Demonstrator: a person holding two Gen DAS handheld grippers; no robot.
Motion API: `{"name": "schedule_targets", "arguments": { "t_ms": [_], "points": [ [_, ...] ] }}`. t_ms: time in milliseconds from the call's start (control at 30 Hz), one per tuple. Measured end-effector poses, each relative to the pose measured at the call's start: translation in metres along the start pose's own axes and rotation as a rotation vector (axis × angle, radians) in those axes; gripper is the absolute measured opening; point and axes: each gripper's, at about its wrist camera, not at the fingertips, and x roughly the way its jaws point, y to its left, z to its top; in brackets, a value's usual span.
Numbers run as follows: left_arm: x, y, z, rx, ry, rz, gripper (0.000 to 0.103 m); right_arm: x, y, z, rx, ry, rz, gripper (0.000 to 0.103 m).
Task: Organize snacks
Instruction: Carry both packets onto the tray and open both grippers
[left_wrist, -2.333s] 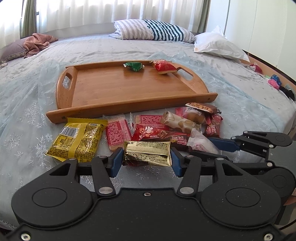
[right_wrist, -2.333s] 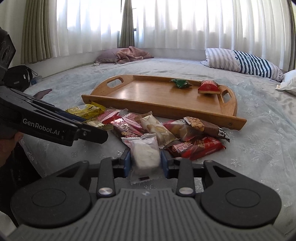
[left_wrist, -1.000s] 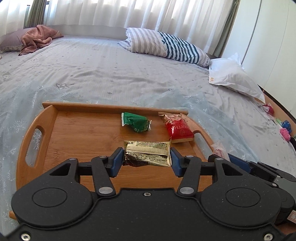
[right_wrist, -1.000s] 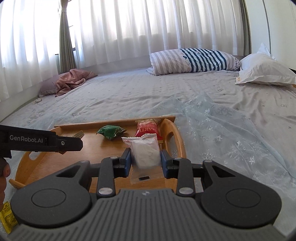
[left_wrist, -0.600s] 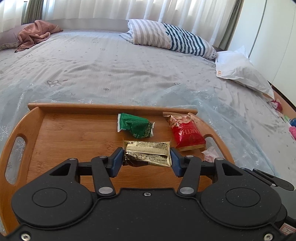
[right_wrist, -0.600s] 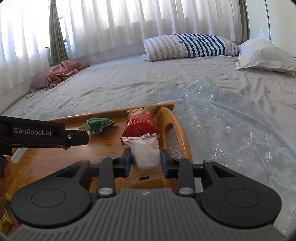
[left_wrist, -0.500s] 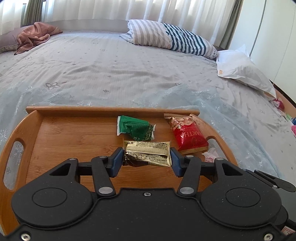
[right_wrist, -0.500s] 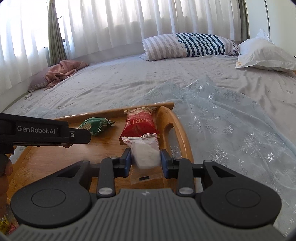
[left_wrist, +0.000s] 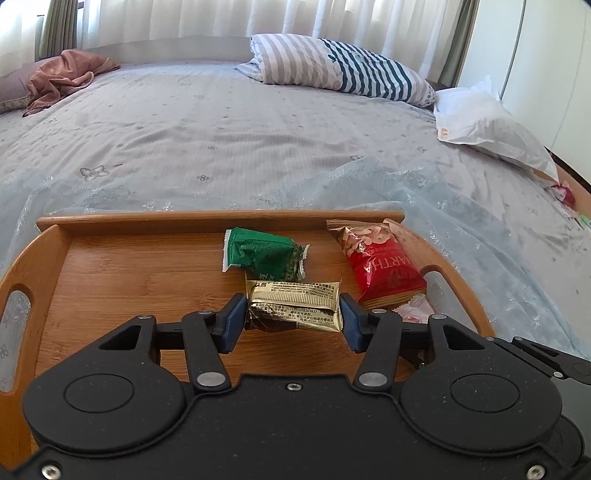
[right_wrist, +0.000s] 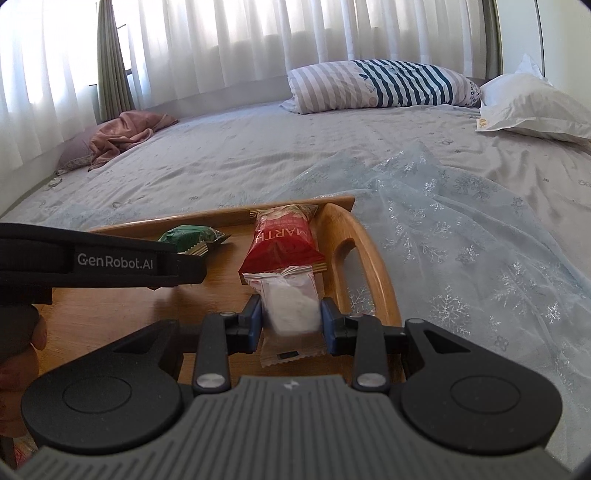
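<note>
Left tongs (left_wrist: 293, 319), frame centre, grip gold snack pkt (left_wrist: 293, 304) over wooden tray (left_wrist: 129, 273). Green pkt (left_wrist: 264, 254) and red pkt (left_wrist: 382, 266) lie on tray, upper centre and right. Right tongs (right_wrist: 291, 325) grip white pkt (right_wrist: 290, 299) at tray's right handle, touching or just short of red pkt; cannot tell.

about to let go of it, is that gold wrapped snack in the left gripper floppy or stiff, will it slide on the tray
The gold snack spans the left gripper without sagging, so it is probably fairly stiff. Its crinkled foil looks slick, so it may slide on the smooth wooden tray. It lies flat, so rolling seems unlikely.
</note>
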Motion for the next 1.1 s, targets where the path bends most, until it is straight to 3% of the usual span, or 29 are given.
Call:
{"name": "schedule_targets", "arguments": {
  "t_ms": [867, 1000, 1100],
  "points": [
    [0.015, -0.003, -0.002, 0.014, 0.022, 0.028, 0.052, 0.001, 0.001, 0.0, -0.012, -0.001, -0.003, 0.038],
    [0.014, -0.003, -0.002, 0.012, 0.027, 0.03, 0.055, 0.001, 0.001, -0.001, -0.012, -0.002, 0.002, 0.047],
    [0.013, -0.002, -0.002, 0.015, 0.031, 0.039, 0.058, 0.0, 0.001, -0.001, -0.01, -0.006, 0.001, 0.047]
  ]
}}
